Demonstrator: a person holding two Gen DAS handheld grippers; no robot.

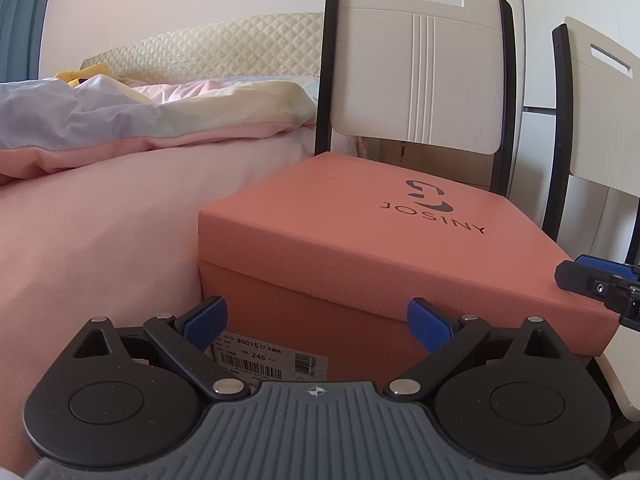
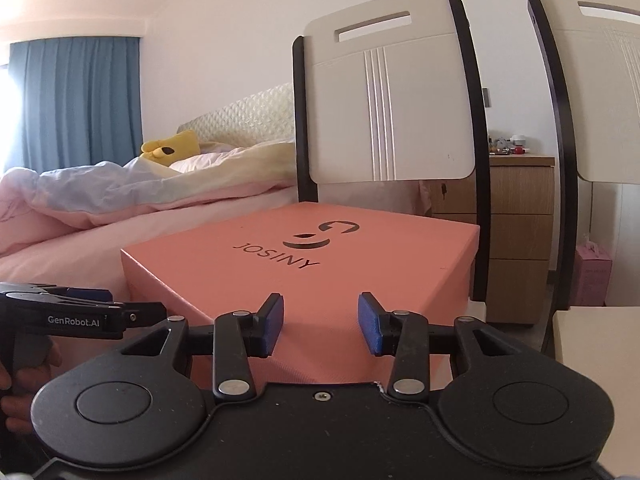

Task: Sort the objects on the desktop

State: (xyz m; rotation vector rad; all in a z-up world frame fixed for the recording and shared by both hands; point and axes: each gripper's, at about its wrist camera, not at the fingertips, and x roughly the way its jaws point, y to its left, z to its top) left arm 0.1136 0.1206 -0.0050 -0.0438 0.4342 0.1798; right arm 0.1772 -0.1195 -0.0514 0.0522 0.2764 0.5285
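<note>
A salmon-pink shoe box [image 1: 360, 220] marked JOSINY lies with its lid on, on the seat of a white chair [image 1: 416, 60]. My left gripper [image 1: 316, 320] is open wide, facing the box's labelled end, fingers apart from it. The right gripper's blue-padded tip [image 1: 600, 284] shows at the box's right side. In the right wrist view the box [image 2: 280, 264] lies just beyond my right gripper [image 2: 320, 316], open with nothing between its fingers. The left gripper [image 2: 80, 312] reaches in from the left, held by a hand [image 2: 16, 392].
A bed [image 1: 100, 220] with pink bedding and a yellow plush [image 2: 172, 148] runs along the left. A second white chair [image 2: 600, 80] stands right. Behind are a wooden drawer cabinet [image 2: 516, 220], a pink box [image 2: 594, 276] on the floor and a blue curtain [image 2: 76, 100].
</note>
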